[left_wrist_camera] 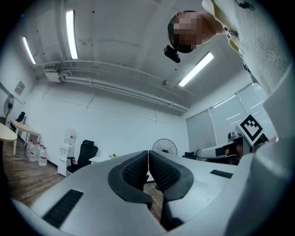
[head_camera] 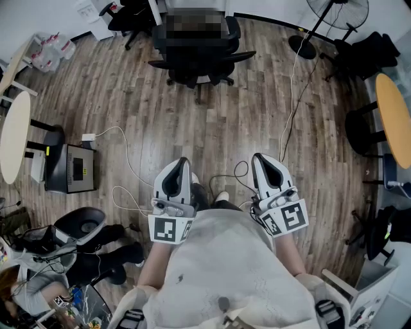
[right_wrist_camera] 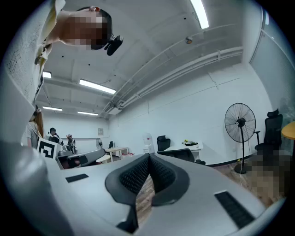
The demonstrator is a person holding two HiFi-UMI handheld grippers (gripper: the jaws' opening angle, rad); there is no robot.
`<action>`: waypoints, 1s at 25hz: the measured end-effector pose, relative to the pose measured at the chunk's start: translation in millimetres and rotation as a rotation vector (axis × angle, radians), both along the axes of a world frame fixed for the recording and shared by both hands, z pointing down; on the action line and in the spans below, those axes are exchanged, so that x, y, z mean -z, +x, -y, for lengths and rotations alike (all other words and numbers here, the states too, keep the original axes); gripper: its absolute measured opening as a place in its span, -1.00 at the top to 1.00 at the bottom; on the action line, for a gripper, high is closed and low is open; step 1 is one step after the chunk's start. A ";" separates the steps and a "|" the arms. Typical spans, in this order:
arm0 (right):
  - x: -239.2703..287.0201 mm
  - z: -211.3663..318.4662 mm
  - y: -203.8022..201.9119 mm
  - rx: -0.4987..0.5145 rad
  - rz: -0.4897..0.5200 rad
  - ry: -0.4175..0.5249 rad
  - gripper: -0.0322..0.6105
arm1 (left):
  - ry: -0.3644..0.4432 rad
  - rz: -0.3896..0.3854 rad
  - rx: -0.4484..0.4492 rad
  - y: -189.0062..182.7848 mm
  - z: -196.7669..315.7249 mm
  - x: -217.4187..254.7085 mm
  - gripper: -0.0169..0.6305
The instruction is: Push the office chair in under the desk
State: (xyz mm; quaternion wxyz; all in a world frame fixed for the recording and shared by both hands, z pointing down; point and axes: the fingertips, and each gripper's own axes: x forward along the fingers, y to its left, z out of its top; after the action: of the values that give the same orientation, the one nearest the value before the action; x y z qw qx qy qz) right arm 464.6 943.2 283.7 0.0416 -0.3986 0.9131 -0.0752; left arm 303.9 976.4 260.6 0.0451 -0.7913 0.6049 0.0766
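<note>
While the person stands on the wood floor, the left hand-held gripper & the right hand-held gripper are side by side, close to the body, pointing at the far side of the room. Left one: jaws shut tight, pads touching, nothing btw them. Right one: same, jaws pressed together, nothing held. Each has a cube w/ a black & white square marker at its near end.

The office chair is black, w/ armrests & a base on wheels. It's at the far middle of the room, well apart from both grippers, w/ bare floor in btw. A blur patch covers its back. In the right gripper view it sits just in front of a white worktop w/ small things on top; can't tell what they are. Its wheels & armrests show out on the floor, not under the worktop.

A standing fan is at the far right. A round worktop is at the left & a second round worktop at the right. A black box sits on the floor at the left. White cables run over the floor from nr the box to nr the person's feet.
</note>
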 end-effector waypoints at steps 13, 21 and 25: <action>7.4 -47.5 21.9 0.006 -0.035 0.007 0.88 | -0.100 0.033 0.027 20.4 -39.7 -9.1 0.88; 13.7 -43.6 4.9 0.040 -0.079 0.014 0.88 | -0.029 0.012 0.064 5.8 -38.6 13.1 0.88; 23.5 -39.5 2.1 0.001 -0.095 0.059 0.88 | -0.041 0.021 0.111 -5.1 -35.9 15.1 0.88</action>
State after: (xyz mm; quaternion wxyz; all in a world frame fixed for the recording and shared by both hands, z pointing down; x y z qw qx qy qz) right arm 466.7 982.7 260.2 0.0098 -0.3998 0.9161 -0.0293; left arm 298.8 1012.3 245.5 0.0394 -0.7582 0.6487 0.0530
